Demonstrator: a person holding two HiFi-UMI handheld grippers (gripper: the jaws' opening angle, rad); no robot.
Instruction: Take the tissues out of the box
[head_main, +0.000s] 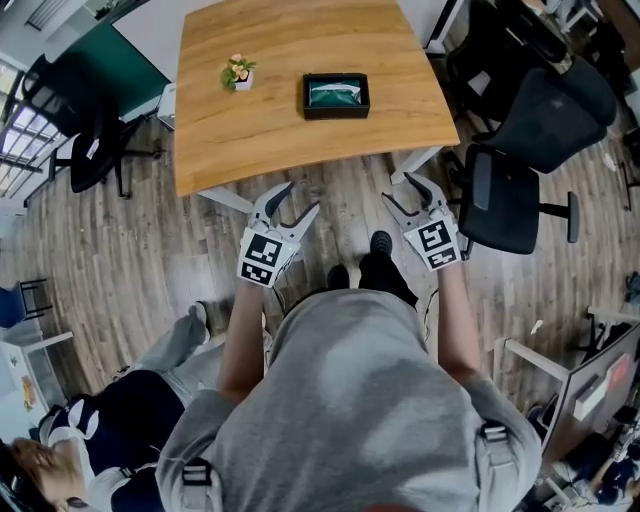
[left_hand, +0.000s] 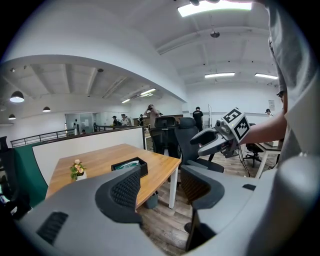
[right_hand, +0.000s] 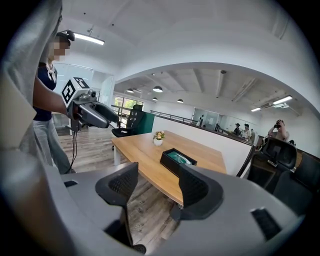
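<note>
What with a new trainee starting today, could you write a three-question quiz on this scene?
1. True or false: the tissue box sits on the wooden table.
2. In the head view, what stands left of the box? A mug; B small flower pot; C laptop.
3. Fill in: the left gripper and right gripper both have fingers ____, holding nothing.
Key: 1 true; 2 B; 3 open.
</note>
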